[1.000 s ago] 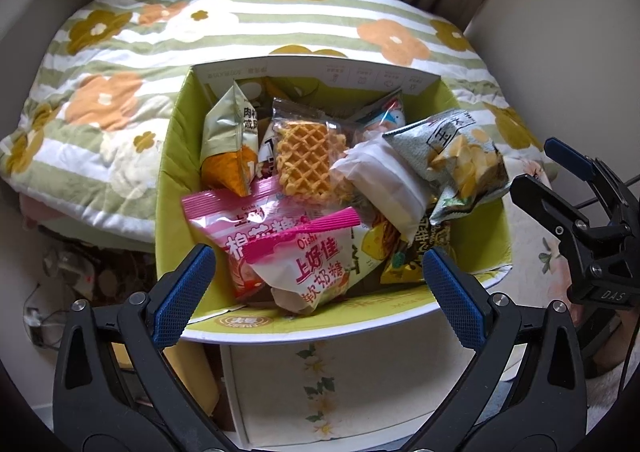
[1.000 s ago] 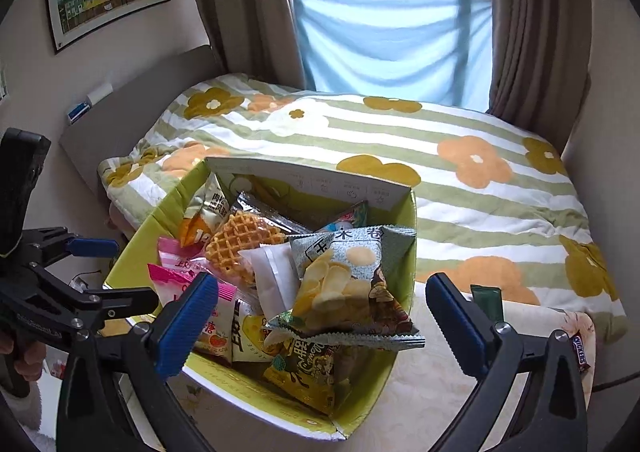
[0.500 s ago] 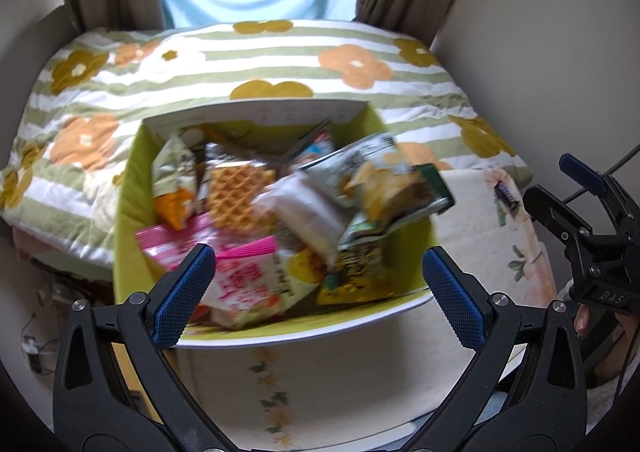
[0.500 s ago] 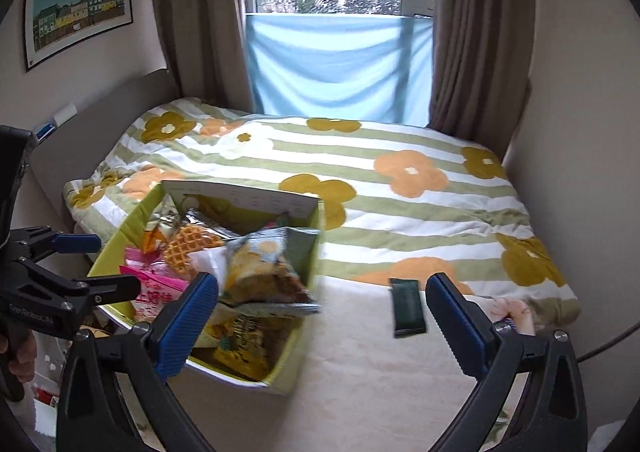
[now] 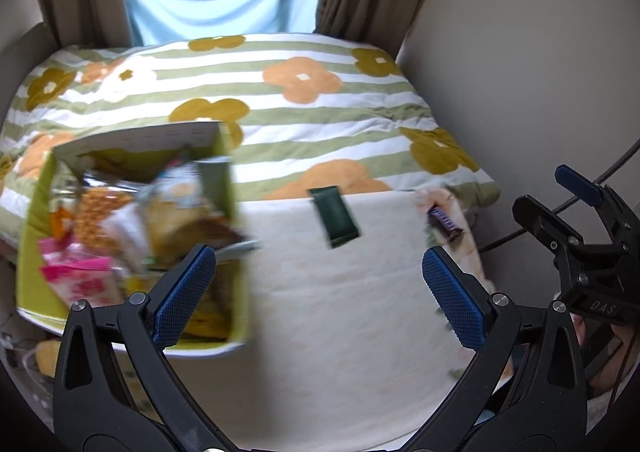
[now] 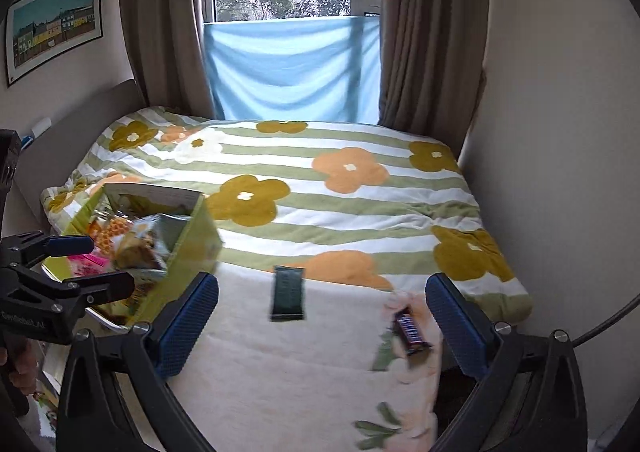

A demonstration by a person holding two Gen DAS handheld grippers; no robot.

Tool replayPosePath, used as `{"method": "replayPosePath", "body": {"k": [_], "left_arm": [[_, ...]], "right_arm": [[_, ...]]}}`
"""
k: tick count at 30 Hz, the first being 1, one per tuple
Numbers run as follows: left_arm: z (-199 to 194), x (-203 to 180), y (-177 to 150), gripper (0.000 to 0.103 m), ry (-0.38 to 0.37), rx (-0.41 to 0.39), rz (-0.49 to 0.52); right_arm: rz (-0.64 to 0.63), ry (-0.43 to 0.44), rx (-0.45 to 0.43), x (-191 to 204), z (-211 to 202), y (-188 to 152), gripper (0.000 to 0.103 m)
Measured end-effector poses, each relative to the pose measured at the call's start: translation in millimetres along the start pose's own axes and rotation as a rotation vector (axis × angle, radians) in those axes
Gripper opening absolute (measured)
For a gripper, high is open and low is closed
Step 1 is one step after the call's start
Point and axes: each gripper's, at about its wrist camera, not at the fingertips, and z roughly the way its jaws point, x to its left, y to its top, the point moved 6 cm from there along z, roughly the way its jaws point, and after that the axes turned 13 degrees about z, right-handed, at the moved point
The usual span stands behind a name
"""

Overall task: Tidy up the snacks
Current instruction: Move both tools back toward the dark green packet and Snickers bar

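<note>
Motion blur obscures the packets in the yellow-green cardboard snack box (image 5: 36,211). The flat dark-green wrapper (image 5: 334,215) lies on the cream blanket (image 5: 340,332), long axis pointing away toward the bed, with the small purple bar (image 6: 408,332) to its right. Left gripper (image 5: 316,292) and right gripper (image 6: 320,316) are both released, holding nothing.

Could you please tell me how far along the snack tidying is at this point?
Mostly done: the green box already holds many snack packets. Nothing is in hand: the left tongs and the right tongs are both open and hold nothing. Left to do: the dark green packet and the purple bar lie loose on the cream blanket.
</note>
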Motion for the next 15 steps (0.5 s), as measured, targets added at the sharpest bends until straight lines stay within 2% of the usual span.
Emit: {"method": "replayPosePath", "body": {"k": [7, 15], "left_arm": [[63, -42, 3, 0.103, 0.035, 0.024, -0.108], [155, -39, -3, 0.102, 0.102, 0.099, -0.186]], "right_arm": [[0.019, -0.018, 0.079, -77, 38, -3, 0.103], [0.012, 0.003, 0.200, -127, 105, -41, 0.103]]}}
